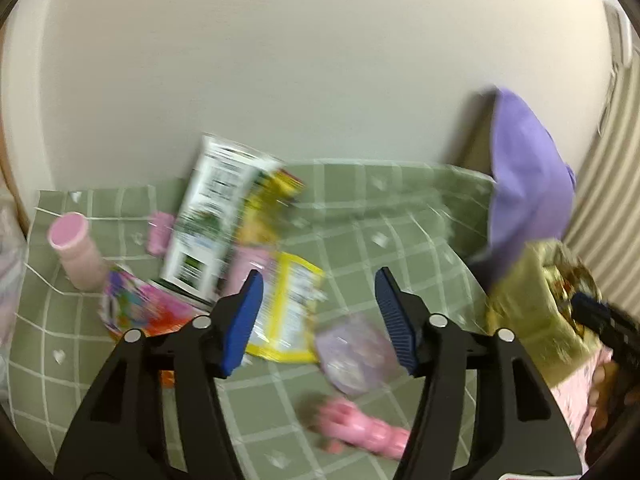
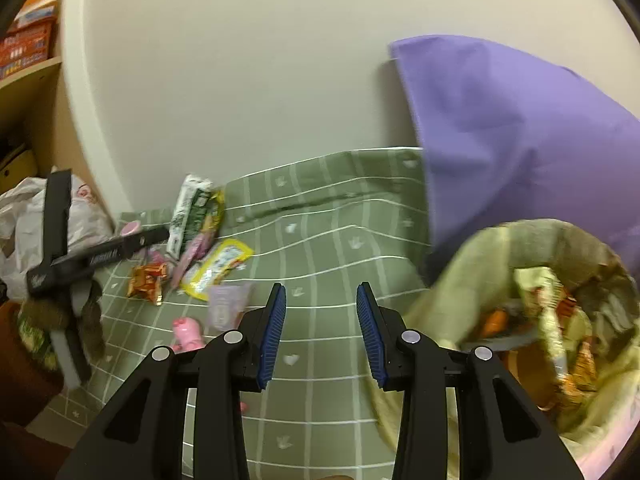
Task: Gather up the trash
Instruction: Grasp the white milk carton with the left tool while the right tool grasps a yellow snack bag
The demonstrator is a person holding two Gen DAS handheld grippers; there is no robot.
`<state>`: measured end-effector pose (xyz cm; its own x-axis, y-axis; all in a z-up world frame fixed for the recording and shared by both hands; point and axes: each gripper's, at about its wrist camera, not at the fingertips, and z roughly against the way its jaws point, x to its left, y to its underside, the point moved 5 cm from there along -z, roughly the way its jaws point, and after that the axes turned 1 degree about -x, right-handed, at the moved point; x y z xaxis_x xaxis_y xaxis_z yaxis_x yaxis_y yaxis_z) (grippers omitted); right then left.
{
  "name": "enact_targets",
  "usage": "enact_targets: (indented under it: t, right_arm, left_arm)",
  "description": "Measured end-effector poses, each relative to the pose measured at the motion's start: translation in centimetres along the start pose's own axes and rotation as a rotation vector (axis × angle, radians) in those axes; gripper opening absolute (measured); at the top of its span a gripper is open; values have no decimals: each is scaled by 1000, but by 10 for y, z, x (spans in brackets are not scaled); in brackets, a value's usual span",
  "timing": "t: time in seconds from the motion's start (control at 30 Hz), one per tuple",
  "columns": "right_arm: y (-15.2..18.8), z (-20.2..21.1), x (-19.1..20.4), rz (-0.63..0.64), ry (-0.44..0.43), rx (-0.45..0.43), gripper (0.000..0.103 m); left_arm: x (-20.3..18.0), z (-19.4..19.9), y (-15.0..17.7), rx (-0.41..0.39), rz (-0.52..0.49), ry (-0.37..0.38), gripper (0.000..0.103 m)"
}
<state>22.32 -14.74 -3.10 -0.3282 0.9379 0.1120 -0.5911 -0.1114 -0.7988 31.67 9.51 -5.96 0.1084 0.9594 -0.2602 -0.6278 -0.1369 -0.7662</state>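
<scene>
Both jaws spread and empty. The left hand-held gripper (image 1: 320,316) hovers over wrappers on the table (image 1: 420,240): yellow packet (image 1: 290,312) just ahead between its jaws. Bag (image 2: 532,308) sits right of the right hand-held gripper (image 2: 320,332). Judged next: lower, pinch packet.

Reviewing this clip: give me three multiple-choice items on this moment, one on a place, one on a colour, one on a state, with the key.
1. Where is the yellow-edged packet?
A. Lying on the green checked cloth
B. Inside the trash bag
C. On a shelf

2. What colour is the upright bottle?
A. Blue
B. Pink
C. White

3. How is the left gripper?
A. Shut on a packet
B. Open, holding nothing
C. Out of view

Key: 1 A, it lies flat on the cloth among other wrappers. 2 B, body and cap are pink. 3 B, its blue fingers stand apart with only cloth and litter behind them.
</scene>
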Motion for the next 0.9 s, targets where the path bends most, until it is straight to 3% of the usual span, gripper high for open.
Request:
enact_targets:
  t: [0.1, 0.3, 0.63, 0.8, 0.9]
  right_arm:
    - [0, -9, 9, 9, -25, 14, 35]
    - [4, -18, 14, 6, -42, 37, 35]
    - [6, -20, 4, -26, 6, 59, 35]
    - [7, -19, 3, -35, 12, 67, 35]
    - [7, -24, 6, -29, 0, 81, 35]
  left_arm:
    - [29, -8, -13, 2, 3, -28, 60]
    - [45, -36, -31, 37, -48, -87, 60]
    - [63, -99, -65, 114, -75, -142, 61]
    - [69, -117, -70, 178, -79, -145, 66]
    - [67, -109, -72, 162, -82, -130, 65]
